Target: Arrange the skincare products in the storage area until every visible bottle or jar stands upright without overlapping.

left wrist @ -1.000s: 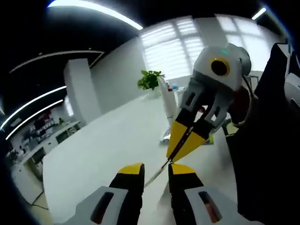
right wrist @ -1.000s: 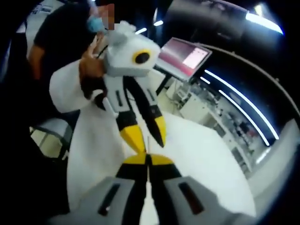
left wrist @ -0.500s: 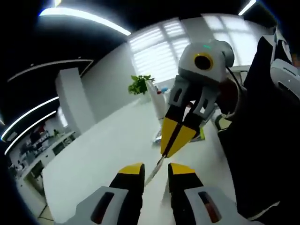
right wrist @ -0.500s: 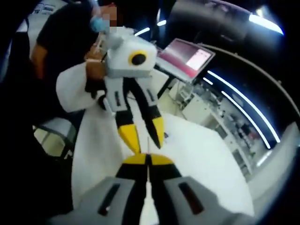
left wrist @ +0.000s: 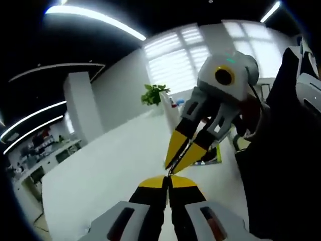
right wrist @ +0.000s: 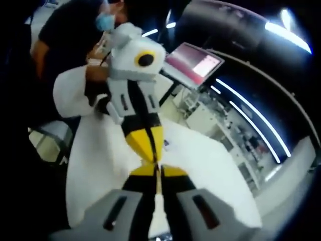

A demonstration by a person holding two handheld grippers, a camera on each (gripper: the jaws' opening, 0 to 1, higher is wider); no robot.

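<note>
**A:** Above the white table [left wrist: 110,165], what are the two tools doing?

**B:** They meet tip to tip. In the left gripper view the left gripper [left wrist: 167,182] rises from the bottom, its yellow-capped black jaws pressed together with no gap and nothing between them. The right gripper [left wrist: 169,169] comes in from the right, a rounded pale-grey plastic head with a yellow-ringed lens, and its two tapering yellow tips converge to a point just at the left one's caps.

**A:** And from the other side?

**B:** In the right gripper view the right gripper [right wrist: 157,171] has its jaws drawn together as well, only a thin seam between the yellow caps. Whether anything thin is pinched there I cannot tell. The left gripper [right wrist: 150,159] hangs down towards it, grey shell, black bars, yellow wedge tips closed.

**A:** Where are the skincare products?

**B:** Small and blurred, at the far edge of the table in the left gripper view: a tall slim white bottle [left wrist: 169,108] stands upright beside a leafy green plant [left wrist: 153,94], before slatted window blinds [left wrist: 173,59]. I cannot make out others.

**A:** Anything else?

**B:** A person [right wrist: 70,35] in a dark top holds the left gripper, near an angled screen [right wrist: 193,63] glowing pink. The table top is smooth, matt and rounded at its edge.
</note>
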